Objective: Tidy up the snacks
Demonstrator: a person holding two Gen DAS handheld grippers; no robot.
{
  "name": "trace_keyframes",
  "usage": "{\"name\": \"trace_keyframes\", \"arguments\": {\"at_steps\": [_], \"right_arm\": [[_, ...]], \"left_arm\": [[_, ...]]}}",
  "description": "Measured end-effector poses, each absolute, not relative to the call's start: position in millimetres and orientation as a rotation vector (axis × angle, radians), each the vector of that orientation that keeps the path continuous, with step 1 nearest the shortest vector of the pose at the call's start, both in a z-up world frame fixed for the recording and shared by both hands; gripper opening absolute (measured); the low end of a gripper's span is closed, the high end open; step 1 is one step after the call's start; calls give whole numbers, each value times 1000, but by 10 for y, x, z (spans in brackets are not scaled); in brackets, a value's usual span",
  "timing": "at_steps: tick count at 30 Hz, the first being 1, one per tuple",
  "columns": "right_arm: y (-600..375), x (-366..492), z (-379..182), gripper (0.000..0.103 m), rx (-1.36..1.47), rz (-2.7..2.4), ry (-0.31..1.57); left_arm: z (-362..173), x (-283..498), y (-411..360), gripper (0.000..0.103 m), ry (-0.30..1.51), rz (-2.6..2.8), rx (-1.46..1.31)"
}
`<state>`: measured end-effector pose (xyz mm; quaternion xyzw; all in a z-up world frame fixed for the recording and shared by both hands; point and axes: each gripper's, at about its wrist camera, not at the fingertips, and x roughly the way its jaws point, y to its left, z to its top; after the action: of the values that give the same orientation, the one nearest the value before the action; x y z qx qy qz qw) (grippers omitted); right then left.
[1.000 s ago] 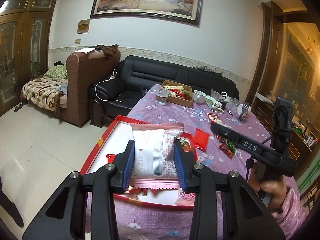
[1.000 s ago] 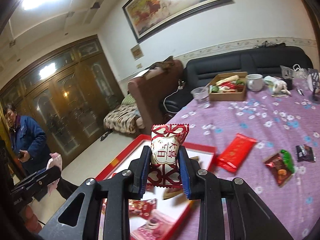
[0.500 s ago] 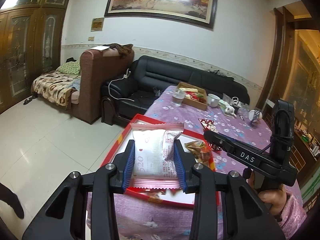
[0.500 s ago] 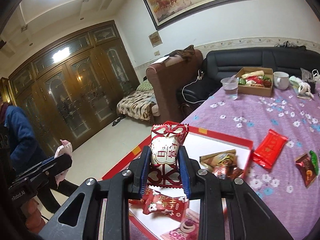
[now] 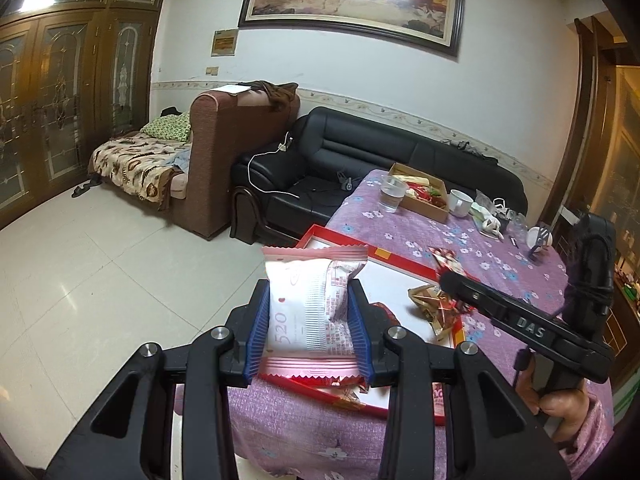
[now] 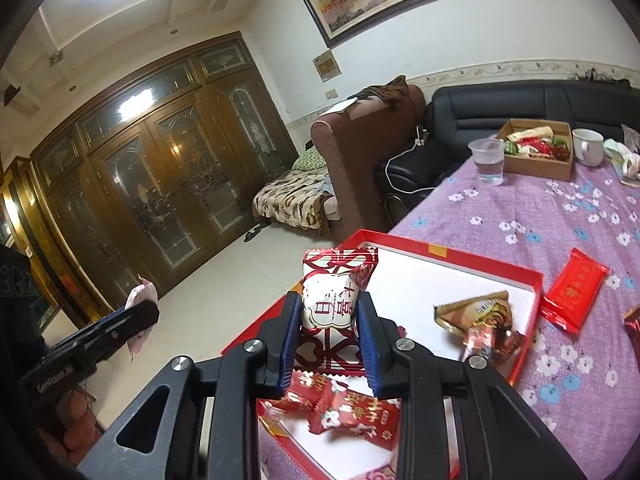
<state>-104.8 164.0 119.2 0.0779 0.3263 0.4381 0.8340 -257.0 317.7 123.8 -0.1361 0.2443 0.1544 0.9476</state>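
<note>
Fingers (image 5: 258, 330) of the left gripper (image 5: 309, 330) are closed on a pink-and-white snack packet (image 5: 310, 300), which is held upright with its long axis running away from the camera and its crimped end uppermost, above the near edge of the red box (image 5: 348, 240). Fingers (image 6: 290, 340) of the right gripper (image 6: 329, 336) are clamped on a red-and-white candy packet (image 6: 334, 304), also held upright, long axis vertical, above the near left part of the same red box (image 6: 532, 280). Inside the box, one gold-wrapped snack (image 6: 476, 314) is seen toward its right wall, and two red-and-white candies (image 6: 344, 412) lie below the right gripper. One flat red packet (image 6: 574, 290) lies on the purple floral surface (image 6: 560, 220) just right of the box. Beyond the box, one clear plastic cup (image 6: 487, 160), one cardboard box of snacks (image 6: 536, 150) and one white mug (image 6: 588, 146) are seen.
</note>
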Motion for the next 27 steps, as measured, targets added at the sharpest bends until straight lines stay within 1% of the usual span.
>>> {"name": "trace_keyframes", "arguments": {"at_steps": [11,19,27], "right_arm": [[1231,-1015,1116,28,187,837,692],[1505,-1026,948,28,132,843,749],[1630,-1022,615,28,95,832,843]], "left_arm": [[1070,-2337,3169,35,538,263,-270],[955,-2006,3103,35,611,222,-230],[634,-1718,2902,36,721,184,-190]]}}
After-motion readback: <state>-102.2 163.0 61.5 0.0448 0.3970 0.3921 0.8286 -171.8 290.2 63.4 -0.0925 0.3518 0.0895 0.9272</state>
